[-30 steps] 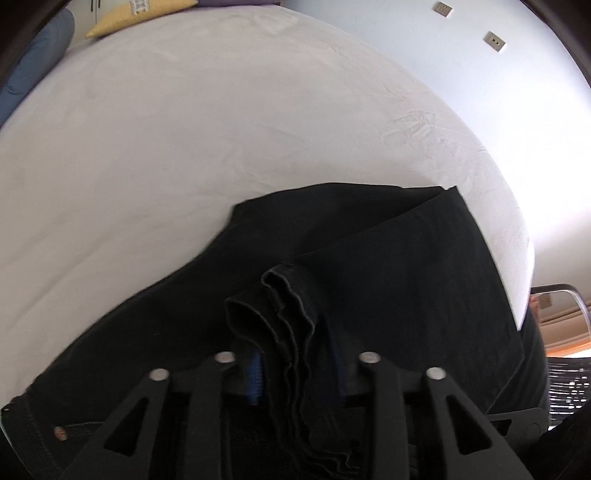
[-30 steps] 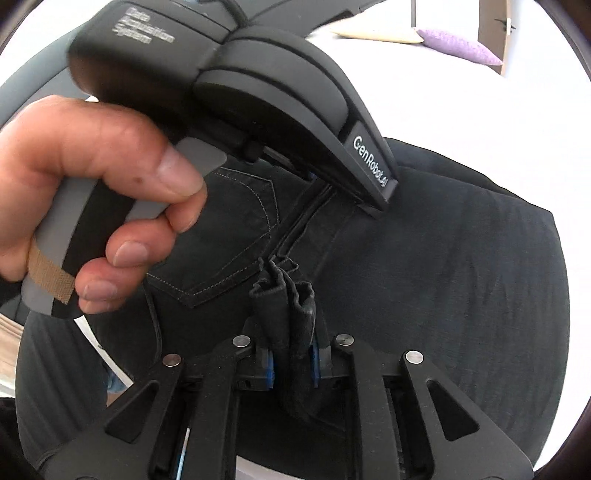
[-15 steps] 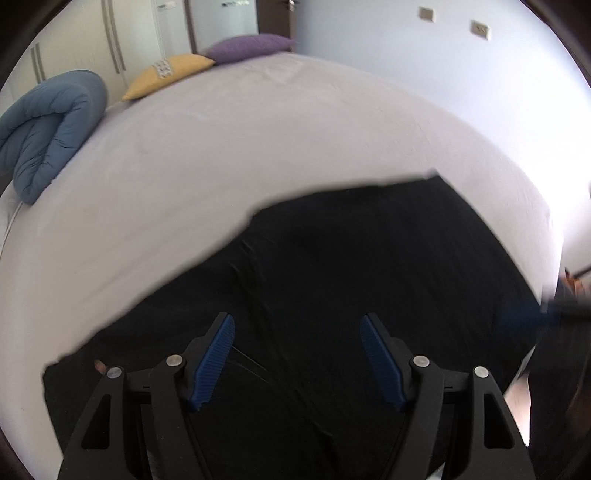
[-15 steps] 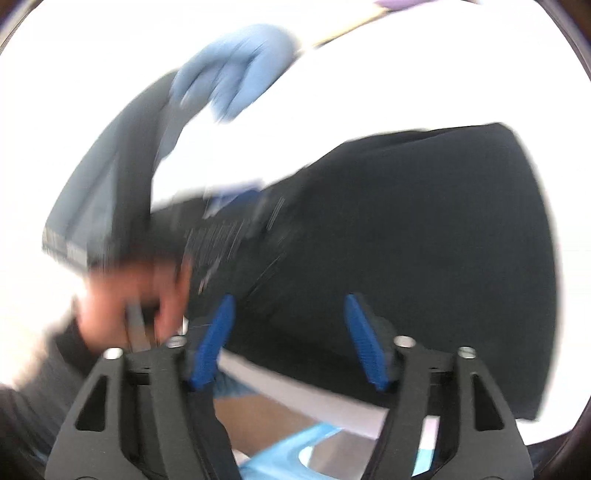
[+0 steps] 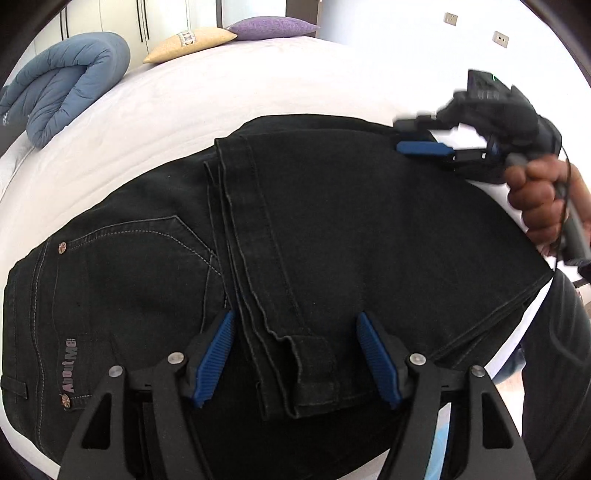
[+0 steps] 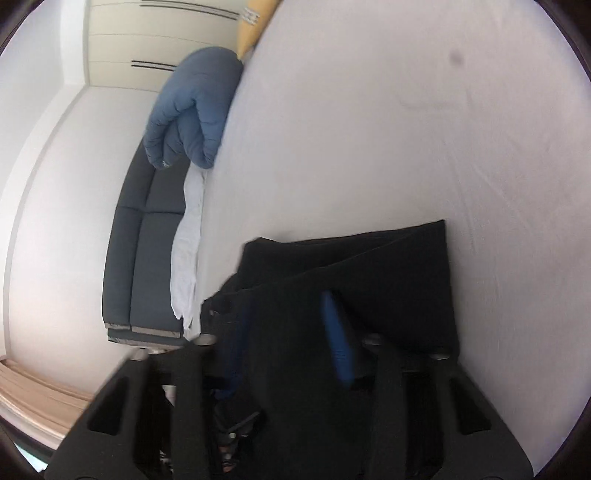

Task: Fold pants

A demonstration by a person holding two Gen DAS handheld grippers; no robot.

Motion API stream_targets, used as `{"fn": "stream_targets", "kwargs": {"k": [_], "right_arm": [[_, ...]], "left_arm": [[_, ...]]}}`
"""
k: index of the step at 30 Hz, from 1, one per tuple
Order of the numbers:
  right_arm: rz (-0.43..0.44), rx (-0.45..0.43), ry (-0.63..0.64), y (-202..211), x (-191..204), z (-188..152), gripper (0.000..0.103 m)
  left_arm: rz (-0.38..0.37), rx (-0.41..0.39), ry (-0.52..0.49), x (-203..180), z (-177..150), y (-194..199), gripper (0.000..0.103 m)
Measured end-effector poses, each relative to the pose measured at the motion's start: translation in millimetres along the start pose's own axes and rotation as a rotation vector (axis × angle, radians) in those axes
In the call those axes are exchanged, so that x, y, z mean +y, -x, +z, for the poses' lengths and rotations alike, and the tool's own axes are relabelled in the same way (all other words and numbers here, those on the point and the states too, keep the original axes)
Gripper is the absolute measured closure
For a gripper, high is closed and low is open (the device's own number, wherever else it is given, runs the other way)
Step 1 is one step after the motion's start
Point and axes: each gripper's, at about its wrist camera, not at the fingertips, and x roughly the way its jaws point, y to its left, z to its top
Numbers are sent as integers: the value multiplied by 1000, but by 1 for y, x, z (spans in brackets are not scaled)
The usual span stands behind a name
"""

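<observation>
The black pants point(image 5: 332, 221) lie folded on the white bed point(image 5: 221, 96), leg hems laid across the seat and back pocket. My left gripper point(image 5: 295, 354) is open and empty, hovering just above the hems near the front edge. My right gripper point(image 5: 424, 138) shows in the left wrist view at the pants' far right edge, turned sideways, jaws apart. In the right wrist view my right gripper point(image 6: 284, 332) is open over the pants' point(image 6: 388, 280) folded edge, blurred by motion.
A rolled blue duvet point(image 5: 62, 85) lies at the bed's far left, with a yellow pillow point(image 5: 192, 42) and a purple pillow point(image 5: 269, 26) at the head. A dark sofa point(image 6: 144, 236) stands beside the bed. Wardrobe doors line the back wall.
Both grippers let go of the hems they held a second ago and opened. The right gripper swung away to the pants' far right edge and turned sideways.
</observation>
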Motion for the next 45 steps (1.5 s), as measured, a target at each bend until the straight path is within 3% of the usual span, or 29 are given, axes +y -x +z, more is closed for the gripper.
{"fn": "stream_targets", "kwargs": {"k": [3, 5, 9, 13, 15, 17, 20, 23, 26, 28, 29, 30, 32, 34, 37, 38, 39, 41, 43, 45], "right_arm": [[58, 5, 7, 0, -3, -24, 82], [12, 42, 85, -6, -1, -46, 82], [-43, 136, 251, -6, 16, -122, 82], [-44, 187, 255, 19, 12, -182, 82], [-101, 193, 268, 33, 13, -194, 82], [-132, 186, 308, 49, 28, -194, 82], [-26, 83, 340, 78, 64, -180, 78], [59, 53, 307, 55, 81, -146, 78], [117, 159, 210, -5, 72, -121, 78], [28, 247, 153, -43, 58, -115, 79], [-80, 278, 130, -59, 46, -112, 94], [-96, 256, 87, -65, 35, -109, 103], [-49, 196, -16, -56, 22, -103, 103], [-55, 147, -29, -47, 22, -106, 103], [-97, 109, 38, -34, 33, -113, 91], [-103, 93, 49, -30, 38, -116, 76], [-82, 78, 54, -27, 44, -120, 48], [-14, 24, 66, -17, 58, -125, 17], [16, -8, 78, -16, 70, -127, 13], [58, 26, 61, -23, 75, -129, 13]], "left_arm": [[-18, -12, 8, 21, -1, 1, 32], [-26, -18, 5, 27, -4, 4, 32], [-34, -20, -4, 34, -8, 6, 32], [-35, -28, -4, 30, -7, 6, 32], [-35, -32, -1, 27, -7, 5, 32], [-38, -38, 2, 24, -10, 7, 32], [-39, -52, 14, 25, -13, 11, 32], [-44, -55, 43, 29, -20, 12, 32], [-48, -68, 56, 32, -28, 13, 32], [-67, -72, 82, 36, -35, 14, 32], [-76, -73, 92, 39, -38, 15, 32], [-87, -84, 96, 41, -42, 18, 32], [-100, -92, 109, 45, -48, 25, 32], [-110, -103, 153, 53, -53, 36, 32], [-102, -181, 281, 80, -71, 67, 23], [-97, -223, 349, 96, -81, 81, 18], [-102, -249, 391, 106, -87, 90, 15], [-123, -305, 547, 145, -111, 110, 12], [-137, -317, 666, 175, -130, 116, 12], [-153, -336, 796, 203, -154, 120, 12]]}}
